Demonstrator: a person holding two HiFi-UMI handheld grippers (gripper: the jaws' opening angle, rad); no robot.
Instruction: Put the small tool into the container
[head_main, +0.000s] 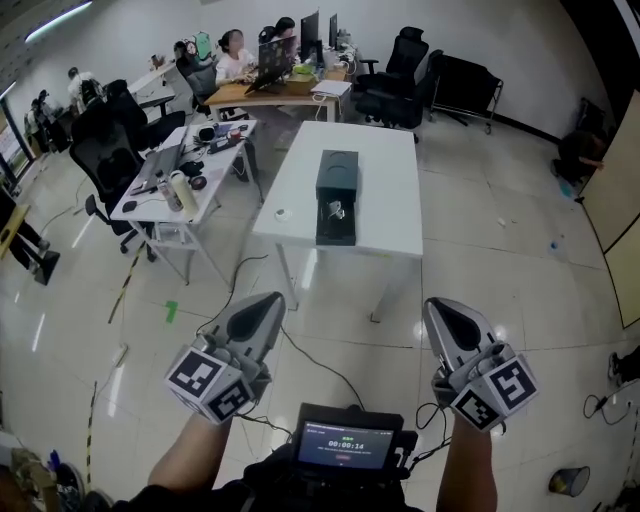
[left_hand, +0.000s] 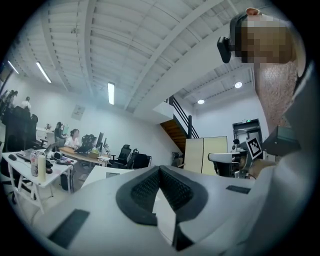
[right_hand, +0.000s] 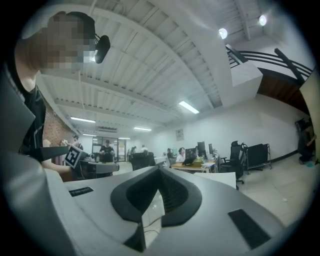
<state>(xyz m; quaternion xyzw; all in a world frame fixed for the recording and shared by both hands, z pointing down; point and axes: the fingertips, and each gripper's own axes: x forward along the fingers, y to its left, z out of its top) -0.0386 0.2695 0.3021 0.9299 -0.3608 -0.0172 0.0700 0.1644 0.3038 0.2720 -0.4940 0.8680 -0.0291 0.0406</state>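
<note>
A white table (head_main: 385, 215) stands a few steps ahead in the head view. On it lies a black box-shaped container (head_main: 337, 180), long side pointing away from me. A small shiny metal tool (head_main: 336, 211) rests on the container's near half; whether it lies inside or on top I cannot tell. My left gripper (head_main: 272, 298) and right gripper (head_main: 432, 305) hang low over the floor, well short of the table. Both point forward with jaws closed and nothing between them. The left gripper view shows its own left gripper (left_hand: 160, 170) with pads meeting, and the right gripper (right_hand: 160, 170) looks the same.
A small white object (head_main: 281, 213) sits near the table's left edge. A cluttered desk (head_main: 175, 180) with bottles and office chairs stands to the left. People sit at a far desk (head_main: 270, 92). Cables trail over the floor (head_main: 320, 360). A bin (head_main: 568, 481) is at lower right.
</note>
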